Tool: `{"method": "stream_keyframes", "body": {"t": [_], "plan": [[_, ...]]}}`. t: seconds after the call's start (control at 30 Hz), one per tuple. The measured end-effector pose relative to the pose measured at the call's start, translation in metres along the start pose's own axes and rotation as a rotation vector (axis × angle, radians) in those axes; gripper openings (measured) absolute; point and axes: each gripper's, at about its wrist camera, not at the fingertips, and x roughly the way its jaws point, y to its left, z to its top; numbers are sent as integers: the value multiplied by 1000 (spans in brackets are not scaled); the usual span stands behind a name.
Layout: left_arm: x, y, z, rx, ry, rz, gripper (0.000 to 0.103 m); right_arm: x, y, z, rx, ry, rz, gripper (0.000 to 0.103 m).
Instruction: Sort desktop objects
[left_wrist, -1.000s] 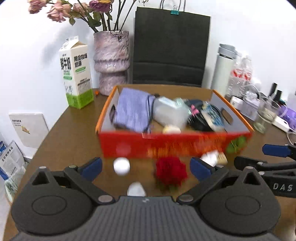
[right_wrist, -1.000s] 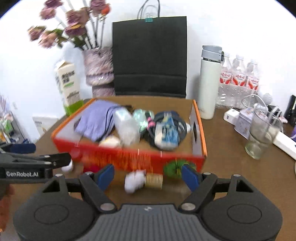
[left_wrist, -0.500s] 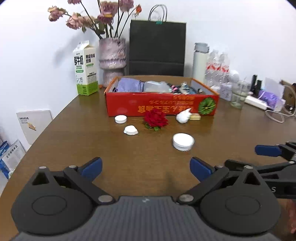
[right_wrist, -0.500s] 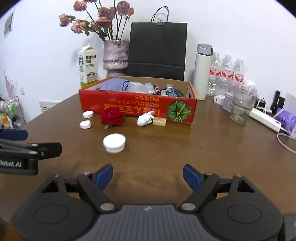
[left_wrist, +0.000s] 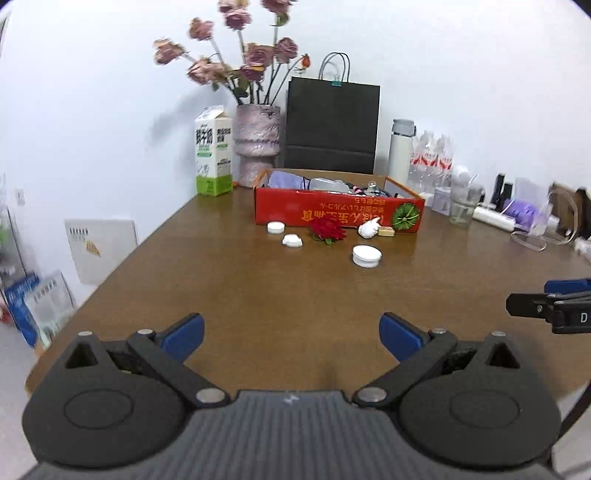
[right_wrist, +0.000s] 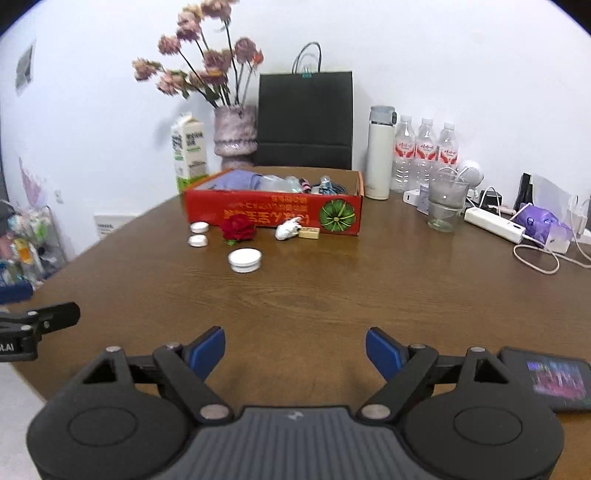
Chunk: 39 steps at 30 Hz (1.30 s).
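White walls are backing a brown wooden worktop (left_wrist: 258, 295), where a red cardboard box (left_wrist: 338, 212) printed with a green melon is sitting in the upper middle of both views, already holding a lilac cloth and other odds and ends. Lying loose in front of it are a red fabric rose (left_wrist: 327, 229), a small white figurine (left_wrist: 369, 228) touching a tan block (left_wrist: 387, 232), two small white round caps (left_wrist: 276, 227) and, nearer the camera, a wider white round lid (left_wrist: 366, 256). The left claw (left_wrist: 291, 334) and the right claw (right_wrist: 295, 349) are both standing wide open and empty at the bottom of their frames, well apart from everything. Judging by looks, the lid and caps are light, rigid and smooth, so pinching across the rim should be safest; the rose is soft and will be squashing, so taking it low at the leaves seems wiser; the figurine may be brittle.
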Motion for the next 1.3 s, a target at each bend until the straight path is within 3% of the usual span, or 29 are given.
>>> {"method": "stream_keyframes", "body": {"t": [0.1, 0.2, 0.4, 0.6, 0.87, 1.07, 1.3], "plan": [[-23, 10, -7, -2, -8, 9, 103, -27, -1, -10, -1, -15, 44, 83], [-36, 16, -5, 32, -38, 31, 103, -44, -5, -16, -10, -24, 33, 83], [-41, 22, 3, -1, -44, 52, 103, -46, -17, -12, 48, -4, -15, 83], [-45, 36, 3, 18, -26, 75, 103, -62, -14, -6, 28, -35, 11, 83], [-44, 65, 15, -96, -49, 90, 103, -55, -2, 5, -16, 5, 10, 84], [-41, 90, 22, -189, -8, 132, 103, -55, -5, 2, -8, 37, -3, 85], [-35, 73, 19, -128, 3, 91, 103, -48, -10, -7, -12, 57, -6, 86]]}}
